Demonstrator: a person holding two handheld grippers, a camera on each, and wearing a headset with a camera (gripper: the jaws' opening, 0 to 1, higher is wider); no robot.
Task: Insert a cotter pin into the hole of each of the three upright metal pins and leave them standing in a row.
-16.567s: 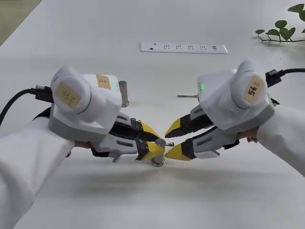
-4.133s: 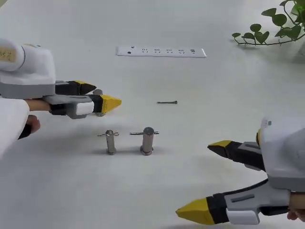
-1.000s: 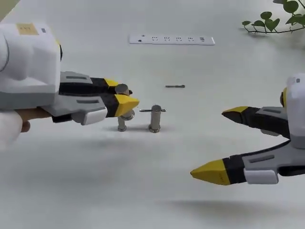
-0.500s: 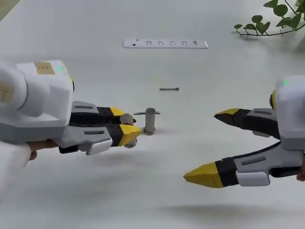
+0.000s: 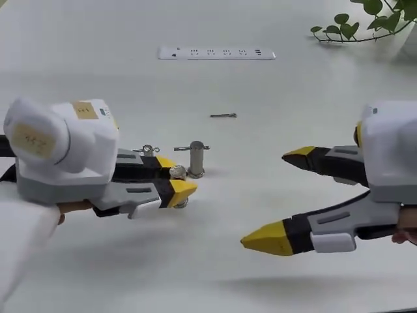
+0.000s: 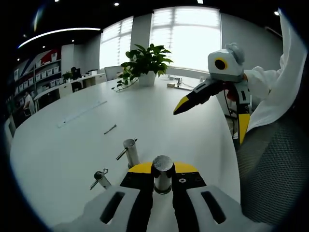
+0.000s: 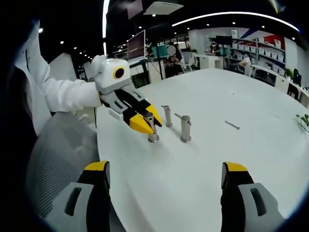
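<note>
Since four seconds ago, our left gripper (image 5: 177, 186) has brought the third pin (image 6: 163, 173) from the far side to the near side of the other two. Its jaws are clamped on it, upright, foot on the table (image 5: 215, 274). We count three pins. The right pin (image 5: 195, 160) and back pin (image 5: 148, 150) each carry a cotter (image 5: 184, 148). A third, loose cotter (image 5: 223, 115) lies beyond. Our right gripper (image 5: 266, 197) is well apart, its jaws wide and holding nothing.

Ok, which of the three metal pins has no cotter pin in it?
The pin clamped in the left gripper: nothing goes through it. The middle pin and the end pin each carry a cotter pin.
</note>
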